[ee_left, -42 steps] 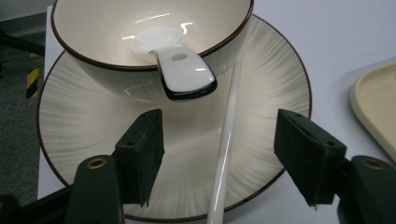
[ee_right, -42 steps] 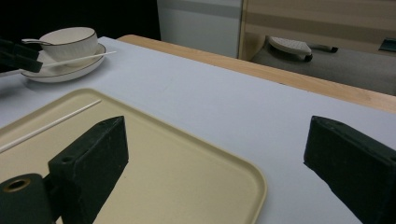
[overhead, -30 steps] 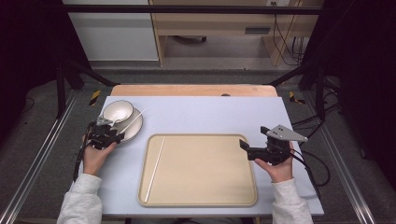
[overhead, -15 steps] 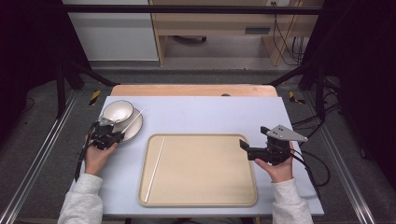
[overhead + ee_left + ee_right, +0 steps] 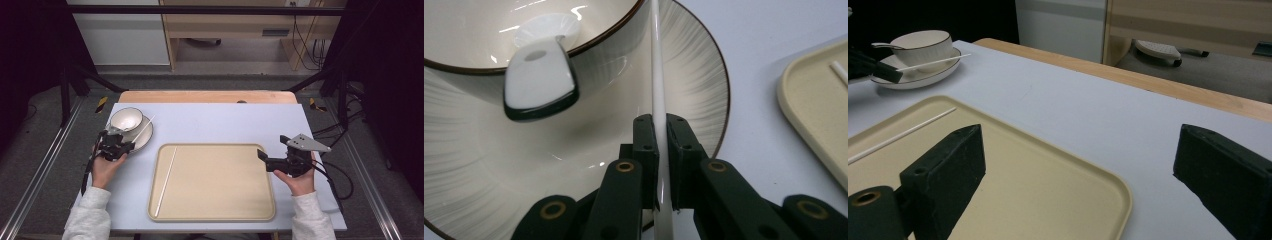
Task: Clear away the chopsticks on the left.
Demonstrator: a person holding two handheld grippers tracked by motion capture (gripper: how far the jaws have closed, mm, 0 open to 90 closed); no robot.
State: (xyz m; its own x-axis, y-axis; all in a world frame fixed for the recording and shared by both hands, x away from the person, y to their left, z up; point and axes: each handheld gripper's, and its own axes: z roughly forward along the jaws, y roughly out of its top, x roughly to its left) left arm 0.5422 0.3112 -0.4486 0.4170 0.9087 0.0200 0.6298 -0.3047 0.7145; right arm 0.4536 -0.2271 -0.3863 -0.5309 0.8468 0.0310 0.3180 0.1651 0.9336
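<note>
Since the earlier frame the left gripper [image 5: 659,125] has drawn slightly back, pinching a white chopstick [image 5: 657,65] whose long axis runs past the bowl [image 5: 126,119] over the plate [image 5: 142,137], near the bench's far-left corner. The right gripper [image 5: 264,157] hovers spread at the tray [image 5: 220,215]'s right edge, where the second chopstick [image 5: 166,180] lies.

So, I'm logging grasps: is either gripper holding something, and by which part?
The left gripper is shut on a white chopstick near its lower end, over the plate. The right gripper is open, holding nothing.

Glossy ceramic bowl [image 5: 499,30], matt tray [image 5: 215,180]
</note>
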